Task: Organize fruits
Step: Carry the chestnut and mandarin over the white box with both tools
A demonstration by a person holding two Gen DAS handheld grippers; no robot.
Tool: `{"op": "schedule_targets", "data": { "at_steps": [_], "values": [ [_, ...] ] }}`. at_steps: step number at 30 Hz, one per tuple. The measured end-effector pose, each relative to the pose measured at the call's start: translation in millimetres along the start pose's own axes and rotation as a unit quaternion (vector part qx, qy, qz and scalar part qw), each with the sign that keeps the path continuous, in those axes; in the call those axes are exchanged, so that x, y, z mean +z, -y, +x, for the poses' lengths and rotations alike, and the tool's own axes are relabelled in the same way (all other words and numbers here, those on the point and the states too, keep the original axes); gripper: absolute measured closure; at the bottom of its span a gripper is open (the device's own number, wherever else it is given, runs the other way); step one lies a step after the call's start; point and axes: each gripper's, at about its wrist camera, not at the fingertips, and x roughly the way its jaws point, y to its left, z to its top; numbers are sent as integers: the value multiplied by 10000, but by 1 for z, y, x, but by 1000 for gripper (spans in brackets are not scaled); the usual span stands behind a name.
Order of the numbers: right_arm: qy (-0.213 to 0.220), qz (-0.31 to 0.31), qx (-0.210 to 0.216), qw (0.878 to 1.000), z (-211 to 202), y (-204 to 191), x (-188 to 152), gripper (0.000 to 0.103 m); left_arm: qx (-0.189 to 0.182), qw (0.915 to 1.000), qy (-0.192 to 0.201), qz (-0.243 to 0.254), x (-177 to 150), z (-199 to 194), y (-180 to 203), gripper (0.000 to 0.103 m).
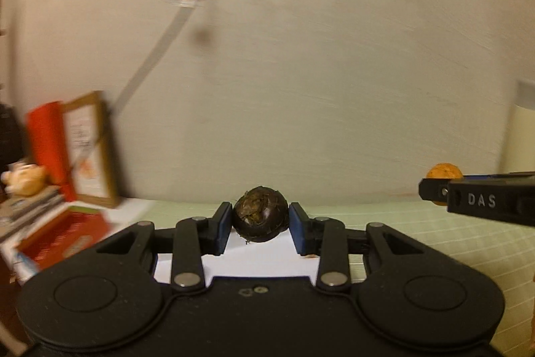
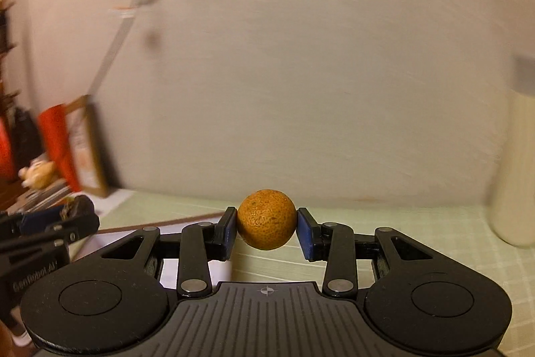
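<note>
Left wrist view showed the left gripper (image 1: 260, 222) closed narrowly on a dark brown round fruit (image 1: 260, 213), both blue pads pressing its sides, the fruit held clear above a white sheet (image 1: 260, 261) and the pale green checked tablecloth (image 1: 418, 223). At the right edge of that view the right gripper (image 1: 434, 189) reached in, with the orange fruit (image 1: 443, 171) showing just behind its tip. The right wrist view had the right gripper clamped just as narrowly on that small orange fruit, lifted off the cloth. A cream bottle (image 2: 516, 169) stood well to the right by the wall (image 2: 301, 72). A wooden picture frame (image 1: 88, 149) and a red box (image 1: 45, 139) leaned at the far left, blurred
</note>
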Motion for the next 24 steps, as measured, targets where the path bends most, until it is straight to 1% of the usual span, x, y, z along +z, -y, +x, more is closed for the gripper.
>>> {"op": "schedule_targets", "data": {
  "at_steps": [5, 8, 10, 14, 18, 24],
  "values": [
    [201, -520, 379, 9977, 6, -68, -8, 65, 621, 9978, 52, -239, -3, -14, -58, 76],
    [189, -698, 577, 9957, 13, -91, -12, 65, 855, 9957, 19, -356, -7, -15, -78, 76],
    [159, -765, 671, 9947, 15, -102, -15, 64, 935, 9946, -25, -438, -10, -12, -89, 76],
    [49, -734, 788, 9942, 26, -111, -16, 65, 1020, 9934, -126, -513, -17, -10, -104, 76],
    [-68, -759, 819, 9937, 37, -115, -21, 64, 1020, 9931, -232, -536, -26, -6, -109, 76],
    [-340, -737, 809, 9934, 59, -111, -24, 64, 889, 9926, -502, -664, -39, 13, -114, 76]
  ]
}}
